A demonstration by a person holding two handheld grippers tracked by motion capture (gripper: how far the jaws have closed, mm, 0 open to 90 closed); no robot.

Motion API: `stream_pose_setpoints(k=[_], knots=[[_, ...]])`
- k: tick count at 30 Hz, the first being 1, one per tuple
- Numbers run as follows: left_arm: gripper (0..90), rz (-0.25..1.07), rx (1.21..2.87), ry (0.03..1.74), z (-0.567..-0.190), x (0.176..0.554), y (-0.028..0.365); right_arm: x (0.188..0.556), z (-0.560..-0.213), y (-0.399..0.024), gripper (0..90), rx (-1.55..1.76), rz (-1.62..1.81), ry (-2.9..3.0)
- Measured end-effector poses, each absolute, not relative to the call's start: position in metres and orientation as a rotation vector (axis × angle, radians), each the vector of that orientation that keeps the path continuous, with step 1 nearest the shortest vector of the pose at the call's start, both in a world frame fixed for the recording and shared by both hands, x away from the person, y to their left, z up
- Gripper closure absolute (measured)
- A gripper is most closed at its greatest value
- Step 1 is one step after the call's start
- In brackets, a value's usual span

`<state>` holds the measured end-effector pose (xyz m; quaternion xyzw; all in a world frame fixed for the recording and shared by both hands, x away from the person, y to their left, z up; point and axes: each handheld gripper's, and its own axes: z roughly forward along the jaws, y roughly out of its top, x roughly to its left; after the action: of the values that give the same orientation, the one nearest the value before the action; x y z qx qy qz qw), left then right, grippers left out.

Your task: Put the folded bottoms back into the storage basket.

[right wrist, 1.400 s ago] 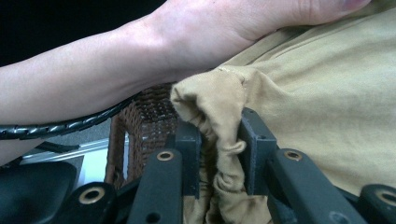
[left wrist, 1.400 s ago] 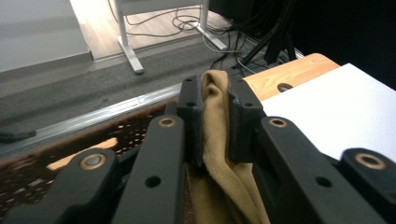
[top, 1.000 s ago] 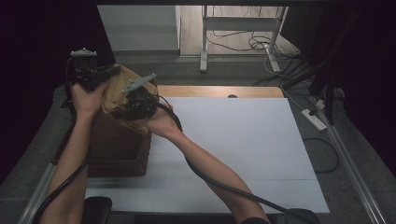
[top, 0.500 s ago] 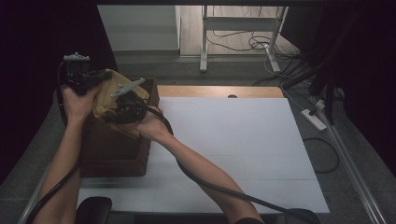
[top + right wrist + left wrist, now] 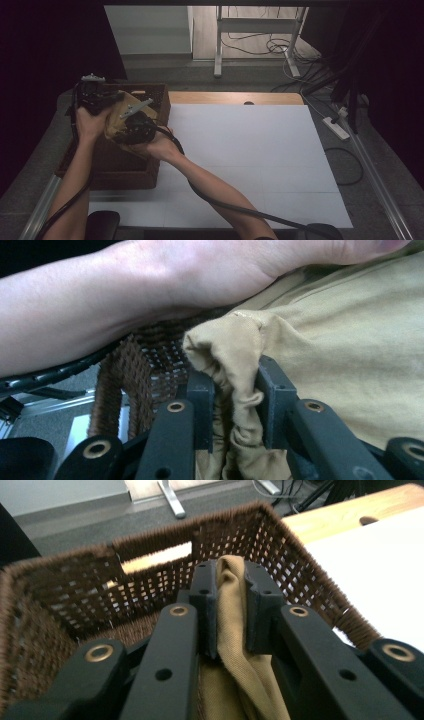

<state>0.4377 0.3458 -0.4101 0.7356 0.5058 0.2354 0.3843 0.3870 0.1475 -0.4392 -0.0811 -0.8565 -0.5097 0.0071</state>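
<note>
Both grippers pinch the tan cloth (image 5: pixel 120 117) over the wicker basket (image 5: pixel 150 170) at table's left edge. R gripper (image 5: pixel 235 405): jaws pressed on a bunched fold, w/ the person's left forearm (image 5: pixel 125 295) just beyond. L gripper (image 5: pixel 231 610): jaws clamped on a cloth edge, basket's far wall (image 5: pixel 150 580) behind. White mat (image 5: pixel 260 160) to the right, wood strip (image 5: pixel 235 97) past it, floor cables (image 5: pixel 260 47) farthest.
</note>
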Motion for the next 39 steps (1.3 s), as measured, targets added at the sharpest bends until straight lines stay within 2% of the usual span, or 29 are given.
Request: stream_pose_setpoints(k=[9, 10, 11, 13, 14, 17, 22, 29, 35, 39], knots=[[75.6, 0.585, 1.958, 1.314, -0.430, 0.446, 0.337, 0.388, -0.458, 0.149, 70.3, -0.277, -1.525, -2.718], [73.0, 0.600, 1.958, 1.327, -0.431, 0.447, 0.337, 0.387, -0.459, 0.150, 66.2, -0.282, -1.525, -2.721], [66.6, 0.626, 1.950, 1.342, -0.430, 0.448, 0.338, 0.387, -0.459, 0.150, 59.0, -0.286, -1.526, -2.710], [46.4, 0.634, 1.923, 1.374, -0.428, 0.449, 0.341, 0.387, -0.458, 0.152, 45.9, -0.302, -1.540, -2.688], [41.0, 0.624, 1.901, 1.388, -0.426, 0.450, 0.344, 0.386, -0.457, 0.152, 43.2, -0.298, -1.548, -2.699], [30.7, 0.596, 1.851, 1.400, -0.421, 0.449, 0.348, 0.385, -0.451, 0.150, 36.8, -0.310, -1.591, -2.717], [20.3, 0.522, 1.806, 1.384, -0.420, 0.446, 0.349, 0.388, -0.445, 0.142, 32.2, -0.367, -1.607, -2.675], [14.4, 0.402, 1.792, 1.363, -0.426, 0.446, 0.345, 0.388, -0.448, 0.134, 28.4, -0.397, -1.565, -2.690], [7.2, 0.362, 1.794, 1.332, -0.429, 0.443, 0.344, 0.388, -0.448, 0.124, 24.5, -0.403, -1.564, -2.688], [5.7, 0.353, 1.795, 1.324, -0.431, 0.439, 0.343, 0.389, -0.447, 0.117, 21.6, -0.401, -1.562, -2.688]])
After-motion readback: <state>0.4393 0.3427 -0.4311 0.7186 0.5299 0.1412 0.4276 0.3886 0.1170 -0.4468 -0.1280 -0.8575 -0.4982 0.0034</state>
